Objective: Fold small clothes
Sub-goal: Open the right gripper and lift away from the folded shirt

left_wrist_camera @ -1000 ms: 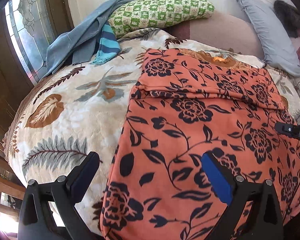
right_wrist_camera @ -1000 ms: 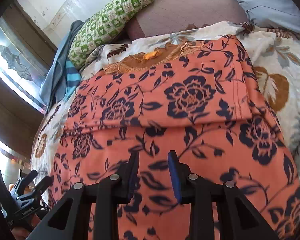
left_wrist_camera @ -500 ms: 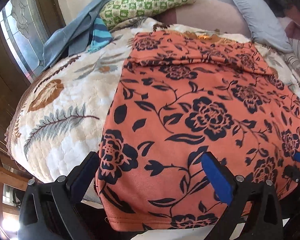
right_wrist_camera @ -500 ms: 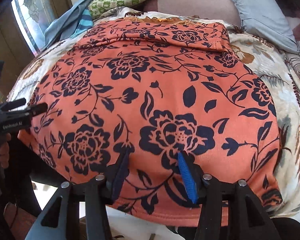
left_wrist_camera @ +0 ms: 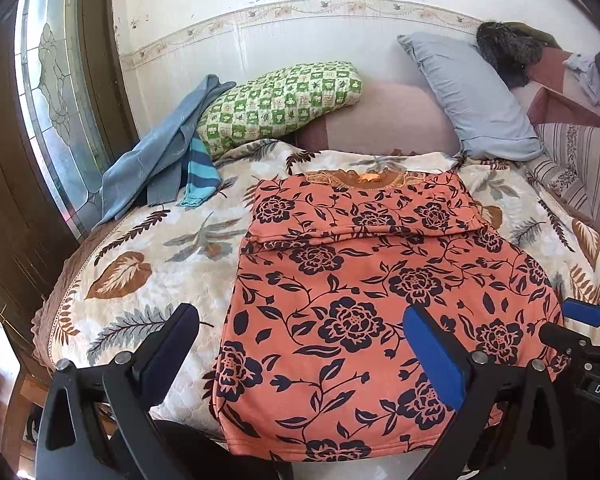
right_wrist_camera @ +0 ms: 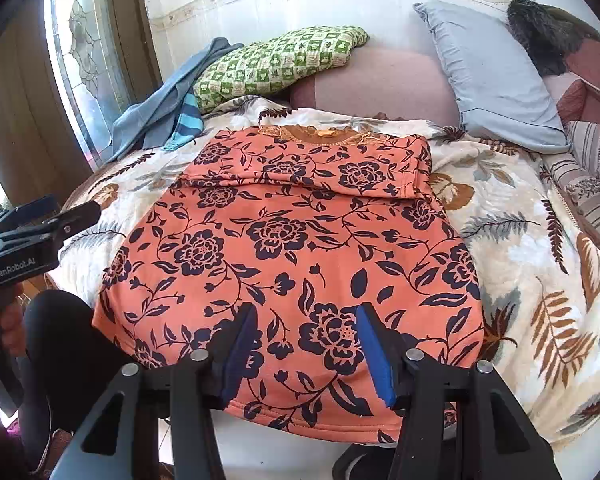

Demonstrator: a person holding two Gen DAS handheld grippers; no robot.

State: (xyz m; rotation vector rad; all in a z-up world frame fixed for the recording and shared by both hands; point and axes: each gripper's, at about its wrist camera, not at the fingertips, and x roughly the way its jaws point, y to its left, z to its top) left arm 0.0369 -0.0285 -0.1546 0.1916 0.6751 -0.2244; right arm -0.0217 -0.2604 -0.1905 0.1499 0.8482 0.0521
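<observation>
So the orange floral top [left_wrist_camera: 380, 304] is spread flat on the bed [left_wrist_camera: 140, 280], on the leaf-print blanket, neckline at the far end toward the pillows and the hem hanging a bit over the near edge. Its sleeves are already folded across the upper part, making a band with a crease line under it (looks pretty tidy).

Left tongs [left_wrist_camera: 300, 344] are wide apart, nothing between them. They hover above the near end of the top: the blue-padded finger sits over the fabric, the other one is over bare blanket just left of the garment's left edge. No contact that I can see.

Right tongs [right_wrist_camera: 306, 350] stand about half apart, also empty, hovering over the hem area near the middle-right of the top. The pads aren't pressing on any cloth.

Each tool shows up at the edge of the other's camera, the left one off the garment's left side.

Background stuff: green checked pillow [left_wrist_camera: 280, 100], grey-blue pillow [left_wrist_camera: 472, 96], and a blue garment [left_wrist_camera: 164, 152] with a striped piece heaped at the far left by the window.
</observation>
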